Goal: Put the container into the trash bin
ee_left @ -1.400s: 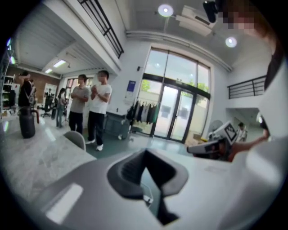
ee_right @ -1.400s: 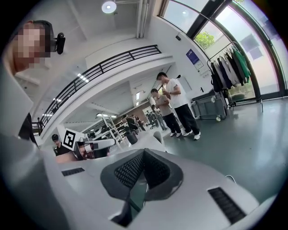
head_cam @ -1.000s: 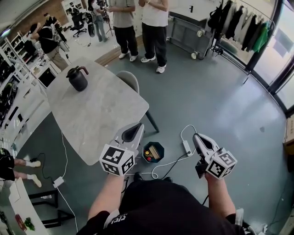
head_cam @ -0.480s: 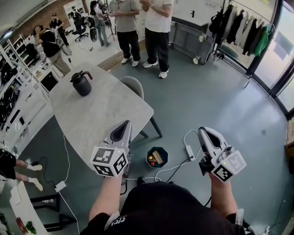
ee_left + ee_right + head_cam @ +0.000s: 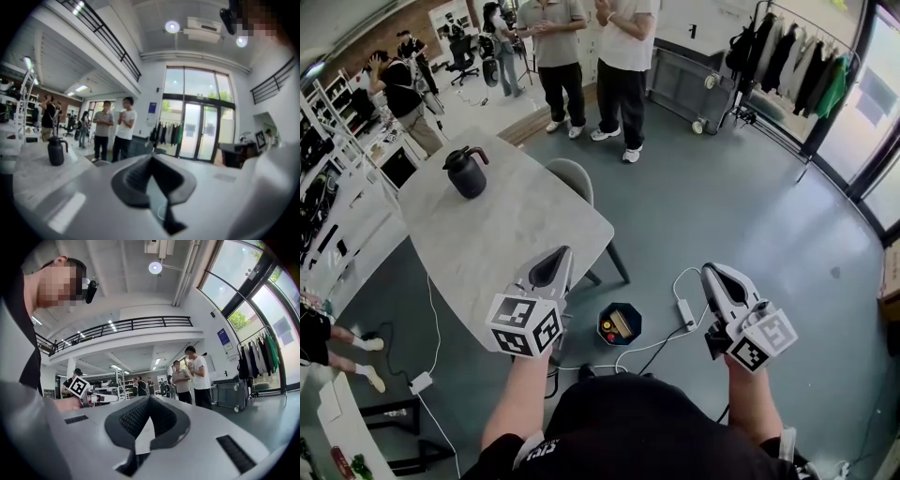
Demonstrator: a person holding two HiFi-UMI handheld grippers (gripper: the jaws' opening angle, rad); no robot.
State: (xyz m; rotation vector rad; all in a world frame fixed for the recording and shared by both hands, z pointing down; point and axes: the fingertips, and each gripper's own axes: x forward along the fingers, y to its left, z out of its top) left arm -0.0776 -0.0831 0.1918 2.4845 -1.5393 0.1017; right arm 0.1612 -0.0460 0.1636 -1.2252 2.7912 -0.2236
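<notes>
The trash bin (image 5: 620, 323) is a small dark six-sided tub on the floor between my two grippers. Inside it lie a yellowish piece and something red. My left gripper (image 5: 555, 255) hangs over the near edge of the table (image 5: 502, 234), to the left of the bin. Its jaws are shut with nothing in them, which the left gripper view (image 5: 151, 157) also shows. My right gripper (image 5: 714, 272) is raised to the right of the bin, shut and empty as well (image 5: 150, 398). Both point roughly level, out across the room.
A black jug (image 5: 467, 172) stands at the table's far end, with a grey chair (image 5: 572, 178) beside the table. A white power strip (image 5: 686, 314) and its cable lie on the floor next to the bin. Two people (image 5: 595, 56) stand beyond; a clothes rack (image 5: 787, 47) is at the back right.
Both grippers have lifted a little and stayed shut and empty. The left one has drifted left, over the table's edge. The bin has not moved.
</notes>
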